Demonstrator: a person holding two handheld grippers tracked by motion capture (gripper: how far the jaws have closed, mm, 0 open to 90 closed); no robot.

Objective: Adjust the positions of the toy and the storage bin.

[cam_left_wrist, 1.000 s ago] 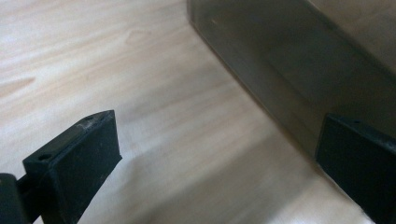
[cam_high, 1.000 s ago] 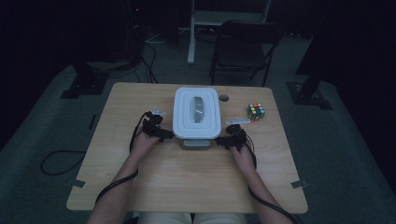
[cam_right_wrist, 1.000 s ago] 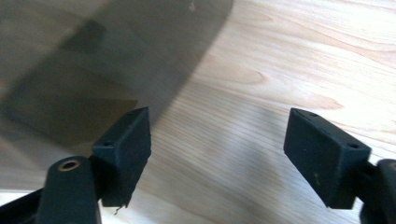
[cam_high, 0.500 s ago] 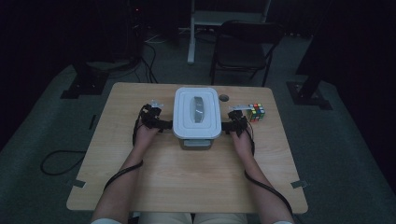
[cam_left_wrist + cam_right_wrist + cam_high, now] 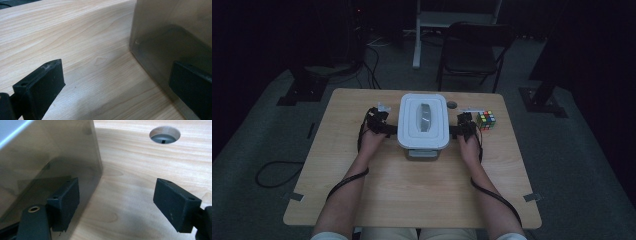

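A rectangular box with a white lid [image 5: 423, 120] stands at the middle of the wooden table [image 5: 412, 200]. My left gripper [image 5: 382, 126] lies against the box's left side and is open. In the left gripper view [image 5: 117, 75] one jaw rests by the smoky wall [image 5: 170, 30] and the other stands far off over bare wood. My right gripper [image 5: 460, 128] is at the box's right side, open. Its jaws [image 5: 120, 195] have just been closing, with only bare table between them, and one jaw sits beside the box wall [image 5: 45, 152].
A Rubik's cube [image 5: 486, 120] sits just right of the right gripper. A round cable hole [image 5: 452, 105] [image 5: 165, 135] lies behind the box's right corner. A dark folding chair [image 5: 472, 50] stands beyond the table's far edge. Cables trail along both forearms.
Both hands have slid away from me along the box's sides, from its near corners to about the middle of its length. The box has stayed put.
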